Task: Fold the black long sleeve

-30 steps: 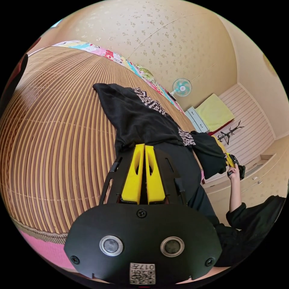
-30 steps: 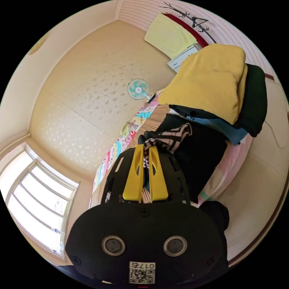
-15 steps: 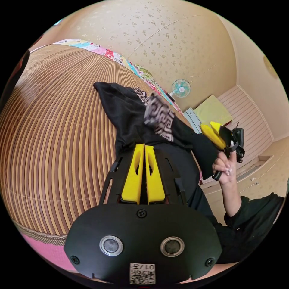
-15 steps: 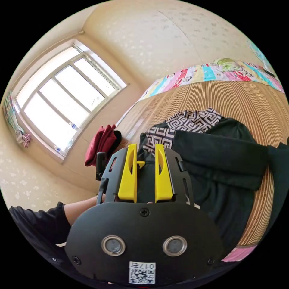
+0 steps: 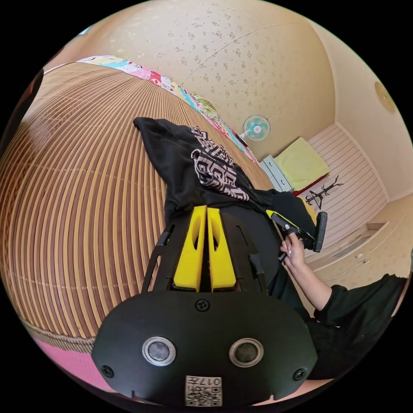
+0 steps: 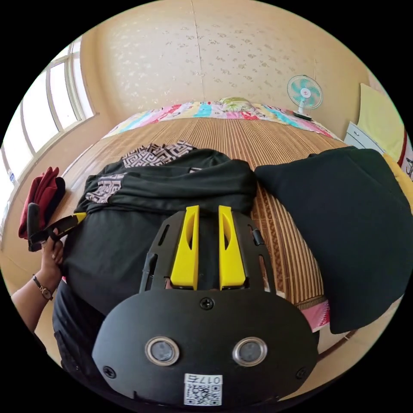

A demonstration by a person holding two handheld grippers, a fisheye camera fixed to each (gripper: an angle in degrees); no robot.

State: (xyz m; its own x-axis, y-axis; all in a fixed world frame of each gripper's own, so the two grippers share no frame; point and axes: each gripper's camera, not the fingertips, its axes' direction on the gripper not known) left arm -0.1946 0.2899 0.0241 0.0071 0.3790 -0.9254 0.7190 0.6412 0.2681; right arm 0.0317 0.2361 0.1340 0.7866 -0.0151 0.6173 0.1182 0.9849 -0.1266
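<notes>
The black long sleeve (image 5: 180, 159) lies flat on a bamboo mat (image 5: 86, 193), and one sleeve with a black-and-white patterned cuff (image 5: 215, 174) is folded across its body. My left gripper (image 5: 206, 211) is shut on the garment's near edge. In the right gripper view the garment (image 6: 129, 241) spreads under my right gripper (image 6: 207, 208), whose jaws stand apart with nothing between them. The folded sleeve (image 6: 180, 185) crosses just beyond its tips. A hand holds the left gripper (image 6: 81, 216) at the garment's left edge. The right gripper (image 5: 272, 214) hovers at the garment's right side.
A stack of folded dark clothes (image 6: 344, 223) sits on the mat (image 6: 266, 142) to the right of the garment. A red cloth (image 6: 41, 198) lies at the left. A colourful sheet (image 6: 215, 109) borders the far edge, and a fan (image 6: 304, 92) stands by the wall.
My right gripper carried the patterned sleeve across the garment, opened and let it drop there, then drew back toward the near edge. The left gripper kept its hold.
</notes>
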